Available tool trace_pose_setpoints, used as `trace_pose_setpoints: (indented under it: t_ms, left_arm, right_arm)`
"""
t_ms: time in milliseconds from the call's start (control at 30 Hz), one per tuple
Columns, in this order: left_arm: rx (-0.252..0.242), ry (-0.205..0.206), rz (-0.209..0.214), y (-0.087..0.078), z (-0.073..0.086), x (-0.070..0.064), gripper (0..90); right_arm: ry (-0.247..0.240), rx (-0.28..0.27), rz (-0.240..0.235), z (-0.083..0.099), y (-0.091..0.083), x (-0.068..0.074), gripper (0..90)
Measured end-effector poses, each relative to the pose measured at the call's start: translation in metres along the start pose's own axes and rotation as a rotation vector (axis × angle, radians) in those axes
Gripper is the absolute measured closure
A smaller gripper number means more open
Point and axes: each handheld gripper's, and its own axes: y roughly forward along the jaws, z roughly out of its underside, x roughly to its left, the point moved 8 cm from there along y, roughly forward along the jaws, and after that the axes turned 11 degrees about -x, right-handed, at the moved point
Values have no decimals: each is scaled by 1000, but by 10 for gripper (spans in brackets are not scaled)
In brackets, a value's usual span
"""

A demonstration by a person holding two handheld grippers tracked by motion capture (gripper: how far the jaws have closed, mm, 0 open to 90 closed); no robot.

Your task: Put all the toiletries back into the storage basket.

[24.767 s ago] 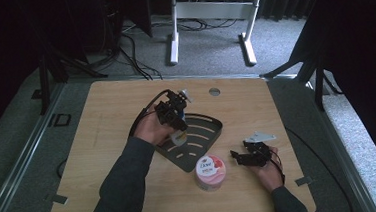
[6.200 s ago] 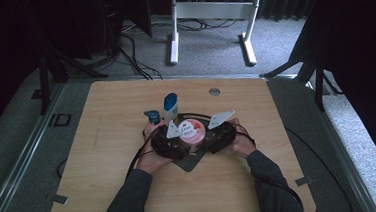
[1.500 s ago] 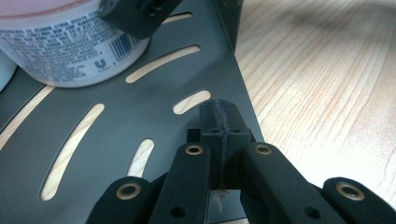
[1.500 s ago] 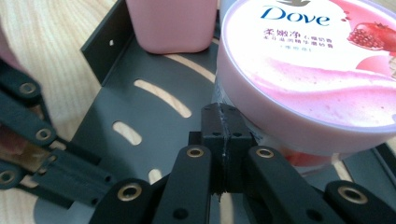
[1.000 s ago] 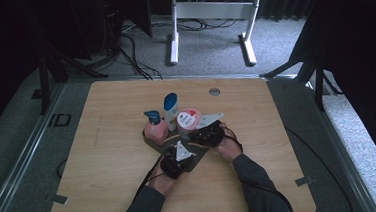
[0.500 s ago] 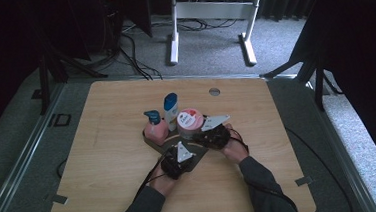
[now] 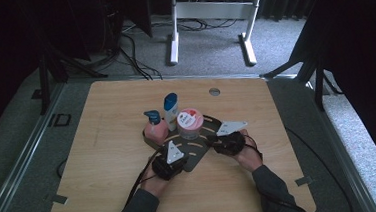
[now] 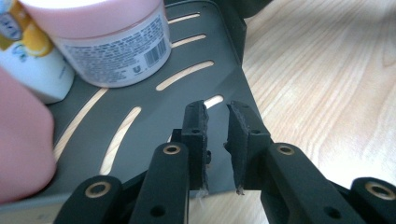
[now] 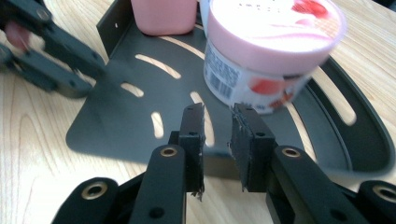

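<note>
Here, high view: dark slotted metal corner shelf lies mid-table, carrying pink pump bottle, white blue-capped bottle and pink-lidded jar.

Left gripper view: left gripper jaws slightly apart over shelf edge; a jolt there likely topples bottles.

Right gripper view: right gripper likewise parted at the rim, jar just ahead, blocking any push.

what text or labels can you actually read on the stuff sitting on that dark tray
Pink-lidded jar: barcode and a block of small print on its white side label, too small to read.
Jar lid: a faint line of print near the top edge, blurred, unreadable.
White bottle: blue and yellow label graphics, letters cut off and blurred.
Pink pump bottle: no readable text.
Slotted tray: no markings.
</note>
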Motion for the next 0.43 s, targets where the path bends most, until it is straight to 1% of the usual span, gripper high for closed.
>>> trace_pose_setpoints:
  t_ms: [100,167,233,267,300,367,433]
  left_arm:
    - [4,7,-7,-10,4,3,755]
    - [11,5,-8,-16,8,5,746]
    - [11,5,-8,-16,8,5,744]
    - [25,2,-19,-21,13,9,743]
    - [27,-4,-28,-24,15,13,743]
    - [28,-6,-37,-27,17,16,735]
    - [28,-6,-37,-27,17,16,734]
  right_arm:
    - [11,-5,12,6,-8,0,728]
    - [23,-5,19,10,-13,0,725]
    - [26,-1,23,13,-15,0,725]
    - [24,14,32,19,-19,-2,721]
    - [31,16,36,21,-21,-2,721]
    - [33,19,42,25,-23,-4,721]
    - [38,21,47,27,-25,-4,721]
